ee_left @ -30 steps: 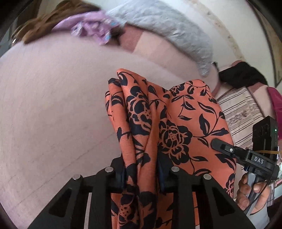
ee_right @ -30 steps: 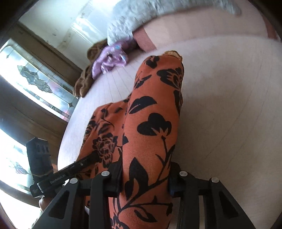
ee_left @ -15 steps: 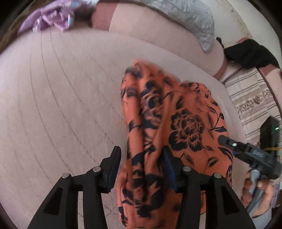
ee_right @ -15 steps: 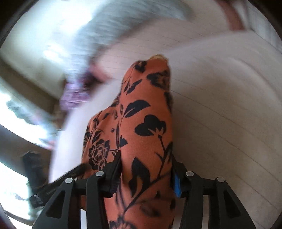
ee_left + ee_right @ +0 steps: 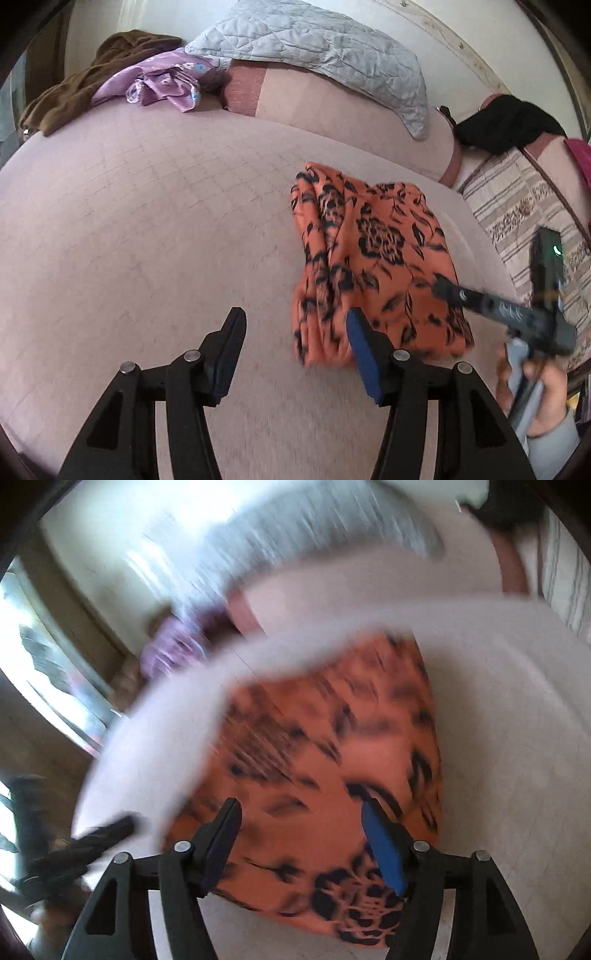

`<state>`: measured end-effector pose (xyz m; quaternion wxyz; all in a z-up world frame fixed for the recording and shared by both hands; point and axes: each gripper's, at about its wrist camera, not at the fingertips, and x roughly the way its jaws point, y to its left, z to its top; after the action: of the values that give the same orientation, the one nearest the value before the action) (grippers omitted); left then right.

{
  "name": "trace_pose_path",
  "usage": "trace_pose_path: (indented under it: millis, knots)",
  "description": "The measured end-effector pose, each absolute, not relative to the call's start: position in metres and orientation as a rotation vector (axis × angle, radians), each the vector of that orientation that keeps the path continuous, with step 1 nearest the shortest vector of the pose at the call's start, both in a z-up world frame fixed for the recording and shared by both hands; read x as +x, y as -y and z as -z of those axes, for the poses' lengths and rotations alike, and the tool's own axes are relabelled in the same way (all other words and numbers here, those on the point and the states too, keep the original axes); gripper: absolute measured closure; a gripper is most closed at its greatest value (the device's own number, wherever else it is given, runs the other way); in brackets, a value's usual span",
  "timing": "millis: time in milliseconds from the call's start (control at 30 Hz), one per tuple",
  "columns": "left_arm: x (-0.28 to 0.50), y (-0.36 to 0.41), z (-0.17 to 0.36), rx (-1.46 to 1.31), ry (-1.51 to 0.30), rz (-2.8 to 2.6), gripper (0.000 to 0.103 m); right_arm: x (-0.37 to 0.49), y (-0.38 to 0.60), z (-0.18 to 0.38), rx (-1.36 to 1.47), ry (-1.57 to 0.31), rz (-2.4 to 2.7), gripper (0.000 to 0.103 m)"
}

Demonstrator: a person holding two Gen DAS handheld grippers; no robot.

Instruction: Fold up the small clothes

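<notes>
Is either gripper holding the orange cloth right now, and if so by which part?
Nothing is held. The left gripper is opening over bare bed, the orange cloth lying beside it. The right gripper is opening above the cloth, pads clear of it.

Each wrist camera is looking forward and steeply down along its own fingers at the pink bed (image 5: 147, 221), quite near. Both views are sharing the orange floral cloth (image 5: 373, 258) (image 5: 332, 760); the right view is blurred.
</notes>
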<state>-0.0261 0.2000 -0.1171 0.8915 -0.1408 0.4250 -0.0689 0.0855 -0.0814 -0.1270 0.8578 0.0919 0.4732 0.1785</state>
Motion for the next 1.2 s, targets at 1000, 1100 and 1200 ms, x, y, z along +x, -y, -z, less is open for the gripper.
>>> trace_pose_path:
  millis: [1000,1100,1200]
  knots:
    - [-0.106,-0.172,0.091,-0.165,-0.695,-0.002,0.014,-0.044,0.071,0.090,0.005,-0.814,-0.244,0.015]
    - [-0.107,-0.175,0.100,-0.171,-0.707,-0.030,0.014,-0.063,0.074,0.102,-0.031,-0.849,-0.213,0.015]
    - [-0.105,-0.175,0.104,-0.151,-0.718,-0.054,0.014,-0.076,0.081,0.110,-0.015,-0.855,-0.184,0.015]
